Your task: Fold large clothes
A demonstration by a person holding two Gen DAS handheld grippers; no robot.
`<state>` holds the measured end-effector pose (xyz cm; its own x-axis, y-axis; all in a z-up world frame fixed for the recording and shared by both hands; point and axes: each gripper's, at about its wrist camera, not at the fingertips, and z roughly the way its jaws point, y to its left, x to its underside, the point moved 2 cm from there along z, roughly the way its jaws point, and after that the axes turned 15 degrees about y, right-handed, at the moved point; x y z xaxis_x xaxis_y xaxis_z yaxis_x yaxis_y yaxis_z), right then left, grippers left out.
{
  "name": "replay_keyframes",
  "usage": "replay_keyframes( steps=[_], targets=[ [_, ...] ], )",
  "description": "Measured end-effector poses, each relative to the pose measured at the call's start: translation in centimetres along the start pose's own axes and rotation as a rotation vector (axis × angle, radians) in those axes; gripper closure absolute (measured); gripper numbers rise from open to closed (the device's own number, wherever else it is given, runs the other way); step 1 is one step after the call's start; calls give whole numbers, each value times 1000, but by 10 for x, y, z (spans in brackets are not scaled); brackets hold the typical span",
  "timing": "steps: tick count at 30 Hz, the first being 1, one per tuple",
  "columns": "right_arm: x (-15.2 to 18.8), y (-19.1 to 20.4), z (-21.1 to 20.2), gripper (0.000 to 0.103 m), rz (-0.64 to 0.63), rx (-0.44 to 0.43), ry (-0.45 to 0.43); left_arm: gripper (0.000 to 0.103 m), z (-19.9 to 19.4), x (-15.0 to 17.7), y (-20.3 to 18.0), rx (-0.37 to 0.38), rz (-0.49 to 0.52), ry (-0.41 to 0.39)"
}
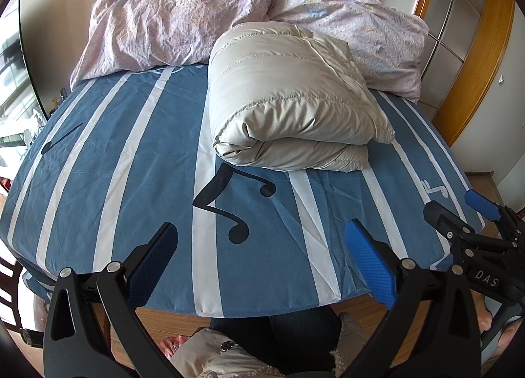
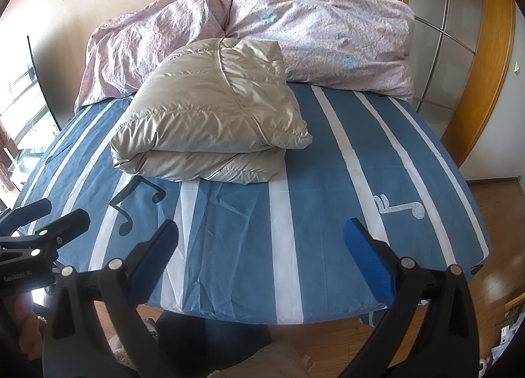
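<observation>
A beige puffer jacket lies folded into a thick bundle in the middle of the bed. My left gripper hangs open over the bed's near edge, well short of the jacket, with nothing between its blue pads. My right gripper is open too, over the near edge to the jacket's right, and it holds nothing. The right gripper also shows at the right of the left wrist view, and the left gripper at the left of the right wrist view.
The bed carries a blue sheet with white stripes and music notes. A crumpled pink duvet is heaped at the head. A wood-framed wardrobe stands to the right, a window to the left. The person's legs are below.
</observation>
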<state>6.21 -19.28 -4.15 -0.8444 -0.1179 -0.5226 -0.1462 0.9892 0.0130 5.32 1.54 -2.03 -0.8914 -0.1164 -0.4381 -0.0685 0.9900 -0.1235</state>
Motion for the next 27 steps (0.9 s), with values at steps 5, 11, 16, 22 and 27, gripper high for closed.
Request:
replay_keyframes(
  steps=[5, 11, 16, 22, 27],
  targets=[
    [0, 1, 0, 2, 0, 1, 0, 1, 0, 0, 0, -1, 0, 0],
    [-1, 1, 1, 2, -2, 1, 1, 1, 1, 0, 0, -1, 0, 2],
    [-1, 1, 1, 2, -2, -1, 2, 1, 2, -1, 0, -1, 1, 2],
    [0, 0, 2, 2, 0, -1, 1, 1, 2, -1, 0, -1, 2, 1],
    [-1, 0, 2, 2, -2, -1, 2, 1, 2, -1, 0, 0, 1, 2]
  ],
)
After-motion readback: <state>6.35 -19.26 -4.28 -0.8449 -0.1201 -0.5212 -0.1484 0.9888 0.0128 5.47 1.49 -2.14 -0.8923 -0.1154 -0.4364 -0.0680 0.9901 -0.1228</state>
